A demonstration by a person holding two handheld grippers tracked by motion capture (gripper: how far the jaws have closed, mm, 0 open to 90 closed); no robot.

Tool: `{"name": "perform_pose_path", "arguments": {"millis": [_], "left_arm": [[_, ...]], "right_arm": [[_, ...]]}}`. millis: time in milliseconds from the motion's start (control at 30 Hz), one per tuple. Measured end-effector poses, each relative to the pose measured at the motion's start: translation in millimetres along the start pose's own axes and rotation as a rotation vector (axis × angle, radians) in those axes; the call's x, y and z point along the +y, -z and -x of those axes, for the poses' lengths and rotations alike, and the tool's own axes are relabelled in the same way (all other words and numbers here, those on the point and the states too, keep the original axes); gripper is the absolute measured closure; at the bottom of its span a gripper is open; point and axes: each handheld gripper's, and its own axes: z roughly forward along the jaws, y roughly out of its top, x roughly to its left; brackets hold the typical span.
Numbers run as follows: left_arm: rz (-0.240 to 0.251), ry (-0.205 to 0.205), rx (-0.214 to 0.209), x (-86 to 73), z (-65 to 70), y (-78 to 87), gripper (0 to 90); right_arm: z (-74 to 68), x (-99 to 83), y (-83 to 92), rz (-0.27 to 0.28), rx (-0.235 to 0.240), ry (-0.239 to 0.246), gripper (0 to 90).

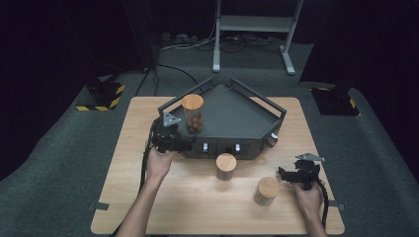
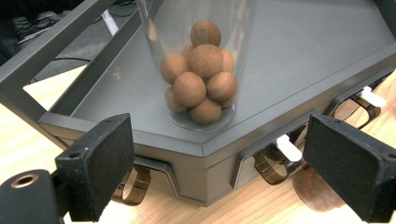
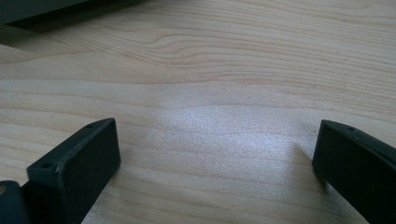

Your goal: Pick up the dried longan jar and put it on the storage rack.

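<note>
Probably the clear jar (image 2: pixel 198 65) of brown balls (image 2: pixel 201 81) is smooth, fragile and slippery. Grip its lower wall gently. Both the left tool (image 2: pixel 224 163) and right tool (image 3: pixel 215 163) stand wide, empty.

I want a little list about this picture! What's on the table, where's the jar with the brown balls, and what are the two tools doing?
table: light wood
tray: dark grey, angular, at the table's far side
ball jar: clear, wooden lid, stands on the tray's left part
balls: brown, piled in the jar's bottom
other jars: two with wooden lids, on the table in front of the tray
left tool: open, just in front of the ball jar, empty
right tool: open, over bare table, empty
</note>
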Motion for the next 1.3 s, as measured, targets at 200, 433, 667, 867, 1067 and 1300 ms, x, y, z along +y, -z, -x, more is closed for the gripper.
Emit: {"name": "perform_pose_path", "arguments": {"millis": [200, 433, 667, 867, 1067, 1300], "left_arm": [[-0.002, -0.009, -0.001, -3.3, -0.3, 3.3, 9.0], [0.003, -0.001, -0.002, -6.0, -0.5, 5.1, 9.0], [0.001, 0.003, -0.003, -9.5, -0.3, 7.0, 9.0], [0.0, 0.016, -0.004, -17.7, -0.3, 10.4, 9.1], [-0.006, 0.026, 0.001, -22.4, -3.1, 10.9, 9.0], [-0.026, 0.023, 0.008, -31.6, -4.7, 9.1, 9.1]], "right_arm": [[0.0, 0.0, 0.0, 0.0, 0.0, 0.0, 0.4], [0.0, 0.0, 0.0, 0.0, 0.0, 0.0, 0.4], [0.0, 0.0, 0.0, 0.0, 0.0, 0.0, 0.3], [0.0, 0.0, 0.0, 0.0, 0.0, 0.0, 0.3], [0.0, 0.0, 0.0, 0.0, 0.0, 0.0, 0.4], [0.0, 0.0, 0.0, 0.0, 0.0, 0.0, 0.4]]}}
